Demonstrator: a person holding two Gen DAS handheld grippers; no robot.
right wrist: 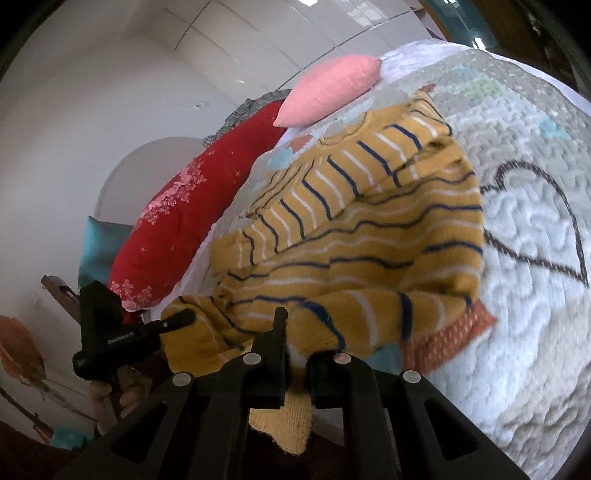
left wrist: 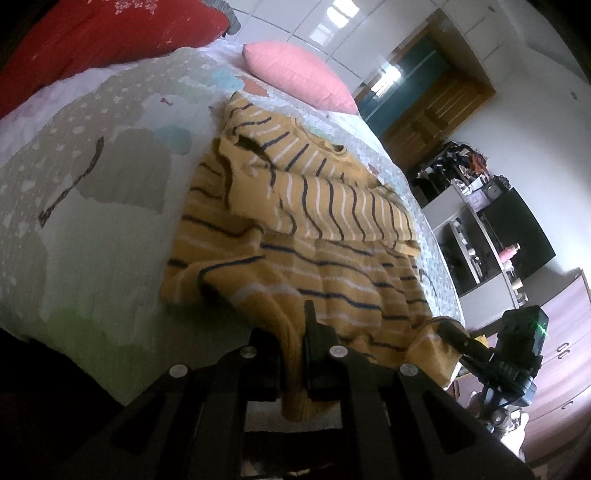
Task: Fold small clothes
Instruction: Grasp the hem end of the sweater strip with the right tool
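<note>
A small yellow sweater (left wrist: 314,229) with navy and white stripes lies on the quilted bed (left wrist: 92,184), its sleeves folded across the body. My left gripper (left wrist: 291,354) is shut on the sweater's ribbed hem at the near edge. My right gripper (right wrist: 297,354) is shut on the other hem corner of the sweater (right wrist: 369,236), and cloth hangs out below its fingers. Each gripper shows in the other's view: the right one (left wrist: 458,339) at the lower right, the left one (right wrist: 177,321) at the lower left. The hem is lifted slightly off the bed.
A pink pillow (left wrist: 299,77) and a red bolster (left wrist: 103,33) lie at the far end of the bed. A white shelf unit (left wrist: 476,236) with a dark screen and a pink dresser (left wrist: 561,354) stand right of the bed. The quilt (right wrist: 517,295) spreads beside the sweater.
</note>
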